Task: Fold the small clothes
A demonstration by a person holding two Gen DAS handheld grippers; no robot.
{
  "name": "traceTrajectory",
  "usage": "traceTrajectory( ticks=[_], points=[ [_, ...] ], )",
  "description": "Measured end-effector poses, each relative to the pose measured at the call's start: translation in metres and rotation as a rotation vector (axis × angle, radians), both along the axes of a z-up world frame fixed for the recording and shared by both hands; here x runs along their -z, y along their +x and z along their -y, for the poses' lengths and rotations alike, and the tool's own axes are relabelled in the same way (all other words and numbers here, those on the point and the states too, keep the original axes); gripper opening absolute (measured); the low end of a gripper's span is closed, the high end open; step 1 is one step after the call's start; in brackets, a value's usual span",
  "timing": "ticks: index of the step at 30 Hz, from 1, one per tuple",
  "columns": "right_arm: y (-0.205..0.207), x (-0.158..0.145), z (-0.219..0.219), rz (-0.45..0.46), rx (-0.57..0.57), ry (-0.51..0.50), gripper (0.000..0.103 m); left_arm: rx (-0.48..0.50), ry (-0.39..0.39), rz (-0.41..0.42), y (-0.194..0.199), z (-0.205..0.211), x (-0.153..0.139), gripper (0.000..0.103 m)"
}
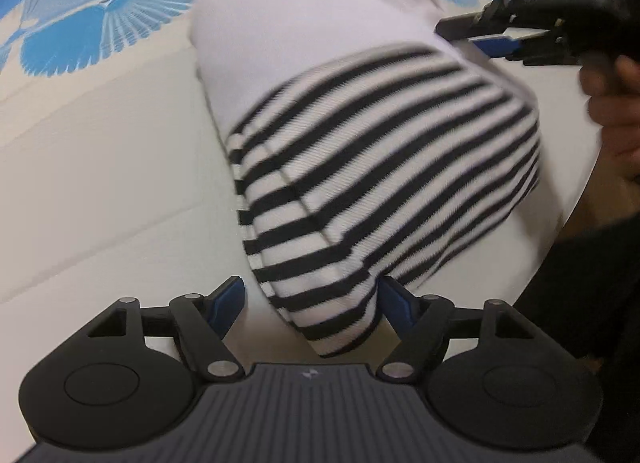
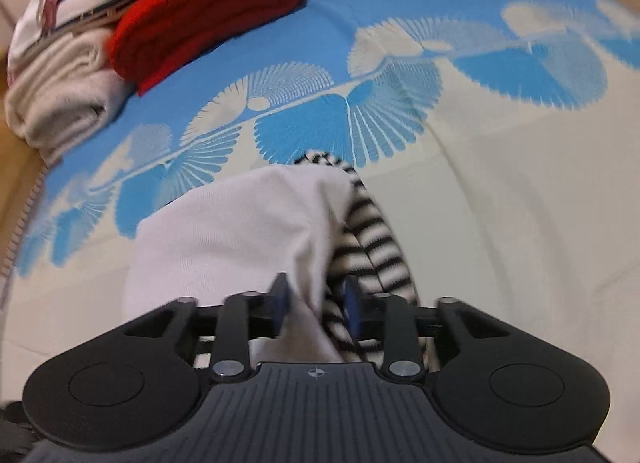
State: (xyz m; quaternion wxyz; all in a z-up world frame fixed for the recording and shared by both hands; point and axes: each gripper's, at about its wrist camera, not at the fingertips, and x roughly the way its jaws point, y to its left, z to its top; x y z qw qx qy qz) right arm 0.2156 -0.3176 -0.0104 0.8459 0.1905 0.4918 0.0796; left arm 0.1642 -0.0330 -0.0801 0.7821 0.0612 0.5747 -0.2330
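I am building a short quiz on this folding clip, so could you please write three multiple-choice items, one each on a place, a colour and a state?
1. Where is the red garment?
A. Beside the pile at the bed's far edge
B. Between the right gripper's fingers
C. On the floor

2. The small garment's stripes are:
A. Blue, white
B. Black, white
C. Red, white

3. The left gripper is:
A. Open around the striped end
B. Shut, empty
C. Out of view

Answers: 1 A, it lies against the folded clothes; 2 B, dark bands on white; 3 A, fingers stand apart either side of the fabric.
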Motion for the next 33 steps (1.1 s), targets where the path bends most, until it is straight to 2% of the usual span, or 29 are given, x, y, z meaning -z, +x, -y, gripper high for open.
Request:
traceTrajectory(
  ticks=[2, 6, 10, 11, 13, 15, 17, 18, 19, 20, 22, 24, 25, 26, 27, 28, 30, 32, 33],
  points=[
    [-0.008, 0.004, 0.008, -0.043, -0.014, 0.061, 0.044, -0.006, -0.017, 0.006, 0.001, -0.001, -0.002, 0.079],
    [-0.023, 0.013, 0.011, -0.123, -0.1, 0.081, 0.044, -0.039, -0.044, 0.008, 0.0, -0.006, -0.005, 0.079],
    [-0.039, 0.01, 0.011, -0.119, -0.162, 0.094, 0.042, -0.071, -0.113, 0.034, 0.0, -0.013, -0.017, 0.079],
    [-0.042, 0.008, 0.012, -0.114, -0.175, 0.094, 0.038, -0.09, -0.145, 0.044, 0.002, -0.016, -0.021, 0.078],
    [-0.049, 0.002, 0.015, -0.088, -0.191, 0.088, 0.006, -0.146, -0.22, 0.066, 0.005, -0.025, -0.03, 0.078],
    [-0.057, -0.011, 0.026, -0.019, -0.167, 0.108, 0.005, -0.216, -0.277, 0.087, 0.008, -0.033, -0.036, 0.078],
    [-0.065, -0.025, 0.052, 0.07, -0.056, 0.224, 0.004, -0.266, -0.317, 0.083, 0.012, -0.038, -0.036, 0.078],
    [-0.068, -0.03, 0.065, 0.096, -0.007, 0.27, 0.004, -0.272, -0.305, 0.072, 0.015, -0.037, -0.033, 0.078],
    [-0.069, -0.032, 0.069, 0.097, 0.001, 0.25, 0.004, -0.256, -0.254, 0.061, 0.017, -0.031, -0.028, 0.079],
    [-0.069, -0.03, 0.066, 0.074, -0.022, 0.178, 0.004, -0.232, -0.19, 0.052, 0.017, -0.025, -0.021, 0.081],
    [-0.065, -0.01, 0.049, -0.054, -0.117, 0.002, 0.004, -0.183, -0.067, 0.028, 0.017, -0.014, -0.006, 0.085],
    [-0.061, 0.009, 0.034, -0.161, -0.168, -0.099, 0.005, -0.173, -0.032, 0.05, 0.017, -0.012, -0.007, 0.085],
    [-0.058, 0.012, 0.031, -0.182, -0.153, -0.164, 0.003, -0.178, -0.025, 0.067, 0.017, -0.014, -0.01, 0.085],
    [-0.055, 0.013, 0.032, -0.19, -0.12, -0.212, 0.003, -0.19, -0.034, 0.075, 0.014, -0.019, -0.012, 0.084],
    [-0.052, 0.011, 0.036, -0.189, -0.086, -0.206, 0.007, -0.205, -0.064, 0.073, 0.015, -0.023, -0.015, 0.084],
    [-0.049, 0.004, 0.043, -0.16, -0.046, -0.157, 0.008, -0.222, -0.113, 0.073, 0.016, -0.028, -0.018, 0.084],
    [-0.048, -0.016, 0.055, -0.043, 0.038, -0.07, 0.01, -0.237, -0.166, 0.086, 0.016, -0.033, -0.025, 0.084],
    [-0.044, -0.03, 0.063, 0.055, 0.122, -0.001, 0.027, -0.249, -0.19, 0.1, 0.018, -0.035, -0.029, 0.084],
    [-0.039, -0.032, 0.064, 0.074, 0.152, 0.05, 0.037, -0.259, -0.202, 0.1, 0.018, -0.037, -0.03, 0.084]
  ],
)
